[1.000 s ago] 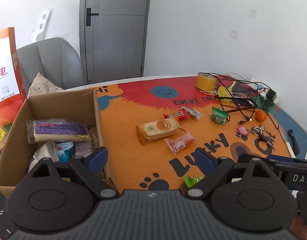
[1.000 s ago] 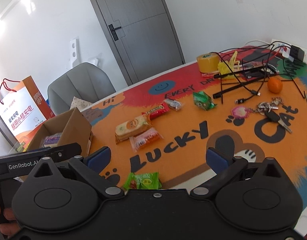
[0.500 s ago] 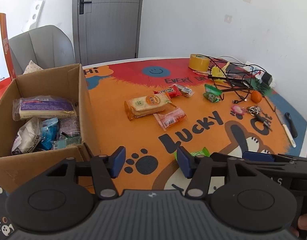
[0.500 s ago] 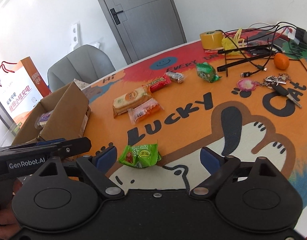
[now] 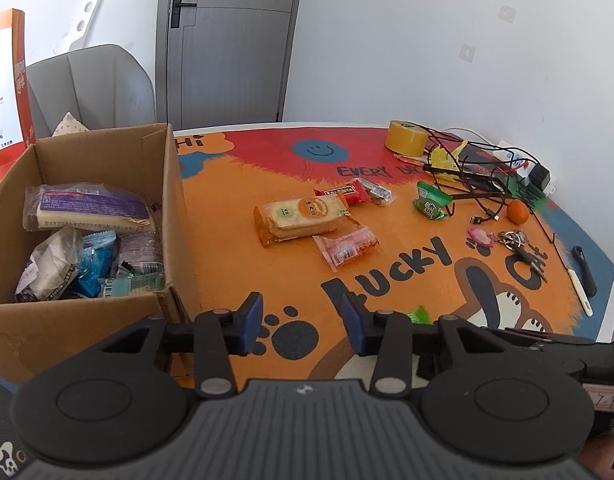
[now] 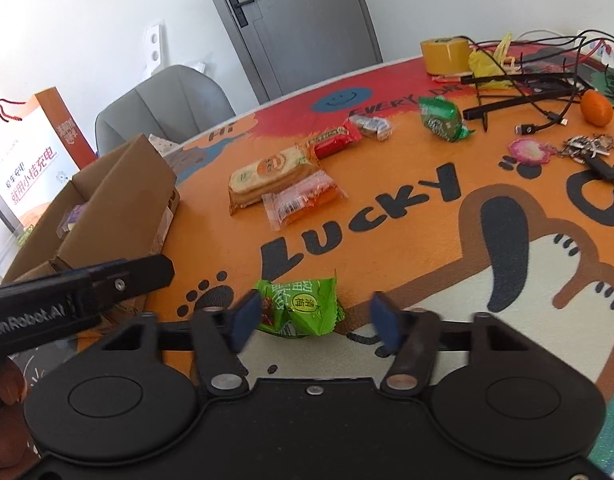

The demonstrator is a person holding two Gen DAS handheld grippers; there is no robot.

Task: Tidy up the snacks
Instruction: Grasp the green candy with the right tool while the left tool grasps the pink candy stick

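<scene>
A cardboard box (image 5: 169, 200) at the left holds several snack packs; it also shows in the right wrist view (image 6: 119, 200). On the orange mat lie a cracker pack (image 5: 301, 216), a pink wrapped snack (image 5: 347, 246), a red bar (image 5: 341, 193) and a green snack (image 5: 431, 201). A bright green snack pack (image 6: 303, 308) lies at the near edge, between the fingers of my right gripper (image 6: 313, 320), which is open around it. My left gripper (image 5: 303, 324) is open and empty above the mat beside the box.
At the back right are a yellow tape roll (image 5: 405, 142), tangled black cables (image 5: 475, 176), an orange fruit (image 5: 518, 212), keys (image 5: 515, 240) and a knife (image 5: 583, 276). A grey chair (image 5: 91, 88) and an orange paper bag (image 5: 5, 80) stand behind the box.
My right gripper has come down and forward over the bright green pack and its jaws have narrowed around it. My left gripper's jaws have narrowed too and it has drawn back a little.
</scene>
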